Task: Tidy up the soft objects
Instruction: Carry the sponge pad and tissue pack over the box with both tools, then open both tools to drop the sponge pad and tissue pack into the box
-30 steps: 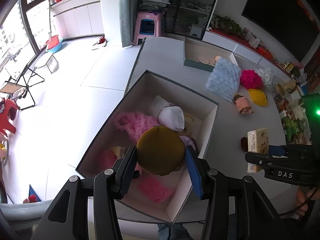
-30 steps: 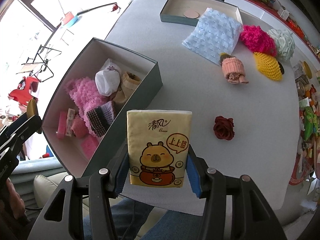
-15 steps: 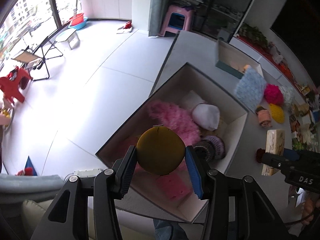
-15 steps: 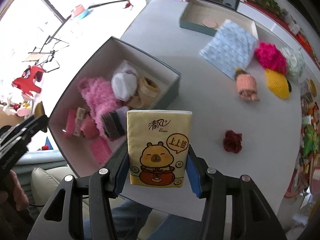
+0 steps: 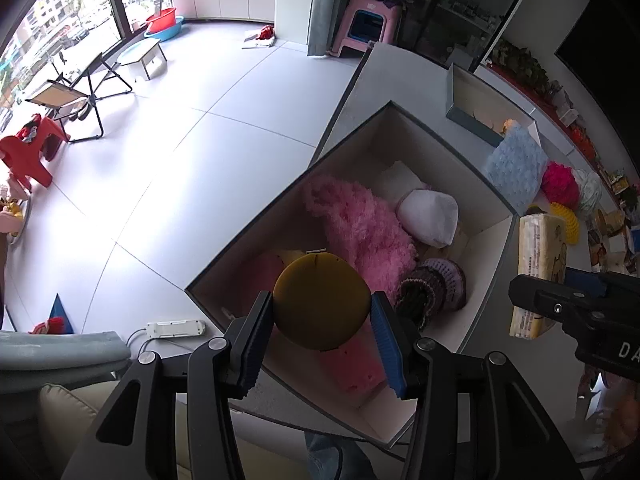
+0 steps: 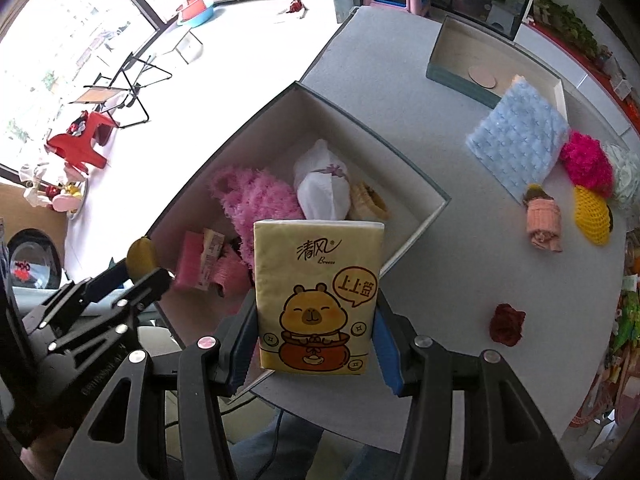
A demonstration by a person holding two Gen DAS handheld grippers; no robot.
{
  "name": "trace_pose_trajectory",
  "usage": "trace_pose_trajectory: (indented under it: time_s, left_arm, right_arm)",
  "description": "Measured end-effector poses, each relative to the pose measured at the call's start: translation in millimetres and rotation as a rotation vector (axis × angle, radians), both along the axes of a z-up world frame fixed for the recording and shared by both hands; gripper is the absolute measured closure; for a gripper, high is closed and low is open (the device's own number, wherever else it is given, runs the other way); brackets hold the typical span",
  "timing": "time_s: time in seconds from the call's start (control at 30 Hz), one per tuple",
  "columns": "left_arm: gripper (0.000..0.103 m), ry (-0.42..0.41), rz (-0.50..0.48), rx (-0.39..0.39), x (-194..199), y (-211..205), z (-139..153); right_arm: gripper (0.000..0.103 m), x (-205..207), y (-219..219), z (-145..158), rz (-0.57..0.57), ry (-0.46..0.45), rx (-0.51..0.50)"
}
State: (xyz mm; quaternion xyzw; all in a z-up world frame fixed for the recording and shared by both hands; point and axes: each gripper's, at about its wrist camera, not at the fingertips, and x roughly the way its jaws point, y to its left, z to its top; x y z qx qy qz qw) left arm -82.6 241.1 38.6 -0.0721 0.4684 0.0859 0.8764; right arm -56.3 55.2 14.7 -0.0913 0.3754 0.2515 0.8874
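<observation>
While the left tool [image 5: 322, 306] is clamped on a mustard-yellow round pad [image 5: 320, 300] above the near end of the open storage box [image 5: 448, 140], the right tool [image 6: 316, 344] is clamped on a yellow tissue pack [image 6: 318, 300] over the box's near right edge. Inside the box lie a pink fluffy item [image 5: 360, 232] and a white pouch [image 5: 430, 220]. On the desk [image 6: 440, 240], right of the box, rests a dark red rose [image 6: 507, 324].

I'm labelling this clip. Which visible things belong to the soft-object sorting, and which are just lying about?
Job:
left gripper holding mustard pad
right gripper holding tissue pack
grey box
blue cloth
red rose

Lying about:
pink stool
folding chair
power strip
</observation>
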Motion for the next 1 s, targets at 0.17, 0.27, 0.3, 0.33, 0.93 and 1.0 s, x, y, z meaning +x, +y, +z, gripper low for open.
trace_pose_trajectory:
  time_s: [0.17, 0.27, 0.3, 0.33, 0.93, 1.0]
  left_arm:
    - [0.053, 0.012, -0.001, -0.005, 2.8, 0.6, -4.1]
    - [0.053, 0.016, -0.003, -0.008, 4.4, 1.6, -5.2]
    - [0.053, 0.017, -0.003, -0.009, 4.6, 1.6, -5.3]
    - [0.053, 0.018, -0.005, -0.01, 5.0, 2.6, -5.2]
    - [0.053, 0.055, 0.0, -0.016, 22.6, 8.2, -15.5]
    - [0.053, 0.06, 0.0, -0.02, 24.3, 8.3, -16.4]
  right_arm:
    - [0.047, 1.2, 1.5, -4.9, -0.004, 0.016, -0.011]
    - [0.047, 3.5, 0.5, -6.7, -0.013, 0.021, -0.016]
    - [0.047, 4.5, -0.5, -6.8, -0.018, 0.023, -0.015]
    - [0.047, 5.0, -1.2, -6.9, -0.022, 0.024, -0.014]
    - [0.047, 24.2, 3.2, -2.2, -0.058, 0.045, -0.037]
    - [0.047, 26.5, 6.5, -1.6, -0.055, 0.047, -0.045]
